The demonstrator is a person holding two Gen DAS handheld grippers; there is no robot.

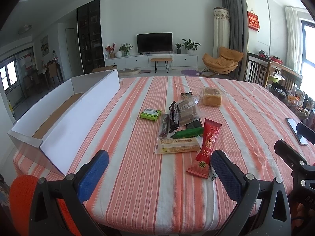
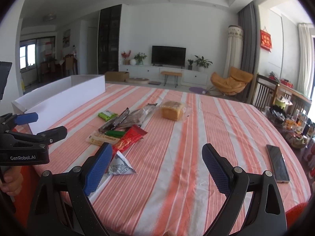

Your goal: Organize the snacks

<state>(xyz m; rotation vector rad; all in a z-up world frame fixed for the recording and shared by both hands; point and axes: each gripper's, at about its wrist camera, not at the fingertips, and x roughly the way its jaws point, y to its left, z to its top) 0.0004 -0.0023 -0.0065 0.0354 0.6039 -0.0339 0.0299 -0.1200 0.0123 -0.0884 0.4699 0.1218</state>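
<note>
Several snack packets lie heaped mid-table: a red packet (image 1: 207, 146) (image 2: 129, 140) nearest me, a beige biscuit pack (image 1: 178, 145), a dark green stick (image 1: 188, 132), a black bar (image 1: 174, 116), a lime green packet (image 1: 150, 114) (image 2: 106, 114) and a wrapped bread loaf (image 1: 211, 97) (image 2: 171, 110) farther back. A long white cardboard box (image 1: 76, 118) (image 2: 65, 100) stands open at the left. My left gripper (image 1: 159, 169) is open, its right finger beside the red packet's lower end. My right gripper (image 2: 155, 164) is open over bare cloth, right of the heap, its left finger by a silver wrapper (image 2: 121, 166).
The table wears an orange and white striped cloth (image 1: 137, 186) (image 2: 177, 177). A phone (image 2: 278, 163) (image 1: 296, 130) lies near the right edge, with jars and baskets (image 2: 291, 125) behind it. A wooden chair (image 2: 265, 92) stands at the far right.
</note>
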